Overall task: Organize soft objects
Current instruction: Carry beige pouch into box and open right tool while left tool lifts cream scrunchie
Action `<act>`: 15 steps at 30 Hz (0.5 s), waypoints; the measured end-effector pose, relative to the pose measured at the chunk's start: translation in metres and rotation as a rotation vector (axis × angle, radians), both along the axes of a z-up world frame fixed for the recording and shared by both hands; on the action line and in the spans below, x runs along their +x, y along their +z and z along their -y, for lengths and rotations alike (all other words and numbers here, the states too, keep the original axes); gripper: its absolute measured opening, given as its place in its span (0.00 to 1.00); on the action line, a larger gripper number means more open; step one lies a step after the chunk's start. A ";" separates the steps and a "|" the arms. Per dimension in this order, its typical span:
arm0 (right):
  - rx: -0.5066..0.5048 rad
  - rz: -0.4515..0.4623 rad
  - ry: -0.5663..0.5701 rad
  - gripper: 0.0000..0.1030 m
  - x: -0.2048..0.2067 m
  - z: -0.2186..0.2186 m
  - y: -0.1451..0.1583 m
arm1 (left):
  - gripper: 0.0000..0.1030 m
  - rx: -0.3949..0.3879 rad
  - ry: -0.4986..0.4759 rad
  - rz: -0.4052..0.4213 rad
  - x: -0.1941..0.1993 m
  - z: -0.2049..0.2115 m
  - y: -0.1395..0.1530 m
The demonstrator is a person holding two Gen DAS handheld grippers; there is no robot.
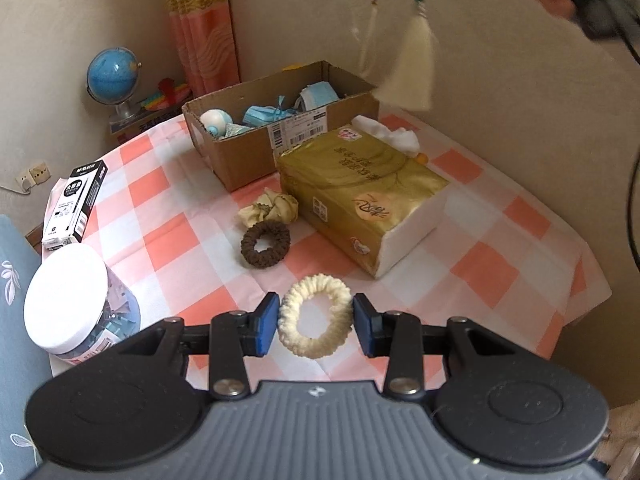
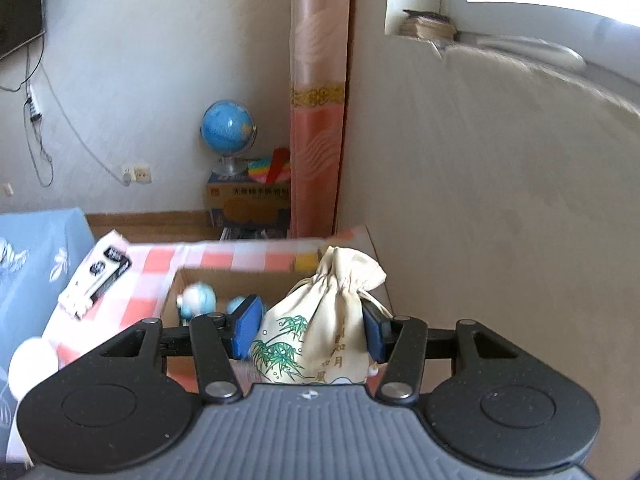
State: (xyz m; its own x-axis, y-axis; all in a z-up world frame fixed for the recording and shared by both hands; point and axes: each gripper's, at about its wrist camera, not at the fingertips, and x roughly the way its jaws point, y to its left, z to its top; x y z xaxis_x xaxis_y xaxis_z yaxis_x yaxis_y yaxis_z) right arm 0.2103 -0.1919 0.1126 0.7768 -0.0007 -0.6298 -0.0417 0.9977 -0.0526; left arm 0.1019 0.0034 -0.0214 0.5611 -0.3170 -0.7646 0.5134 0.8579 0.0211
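Now: left hand-held gripper (image 1: pixel 315 326) grasping cream scrunchie (image 1: pixel 315 316) | right hand-held gripper (image 2: pixel 312 328) grasping pouch (image 2: pixel 320 320), neck up

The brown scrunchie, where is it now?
In the left wrist view, the brown scrunchie lies on the checkered tablecloth, between the beige scrunchie and the cream scrunchie.

"如月" on pouch (image 2: pixel 320 328)

Table (image 1: pixel 500 276), covered by an orange-and-white checked cloth, bears a cardboard box (image 1: pixel 256 156), gold tissue pack (image 1: pixel 360 196), tan scrunchie (image 1: pixel 270 209), brown scrunchie (image 1: pixel 265 245), white-lidded jar (image 1: pixel 76 304) and black-and-white carton (image 1: pixel 76 204).
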 end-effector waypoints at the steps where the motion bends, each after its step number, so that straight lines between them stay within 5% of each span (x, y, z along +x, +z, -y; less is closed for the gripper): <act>1: 0.010 0.000 -0.009 0.56 0.010 -0.002 0.002 | 0.38 -0.002 0.004 -0.003 0.002 -0.001 -0.001; 15: 0.151 -0.108 -0.183 0.56 0.102 -0.032 -0.037 | 0.38 -0.009 0.055 -0.048 0.025 -0.016 -0.016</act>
State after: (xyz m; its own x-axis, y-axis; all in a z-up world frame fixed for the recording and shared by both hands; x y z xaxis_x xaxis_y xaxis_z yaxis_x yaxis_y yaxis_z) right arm 0.3119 -0.1595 0.0753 0.7009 -0.0347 -0.7124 0.1429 0.9854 0.0926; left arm 0.1271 0.0195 -0.0373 0.5410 -0.2932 -0.7882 0.4653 0.8851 -0.0098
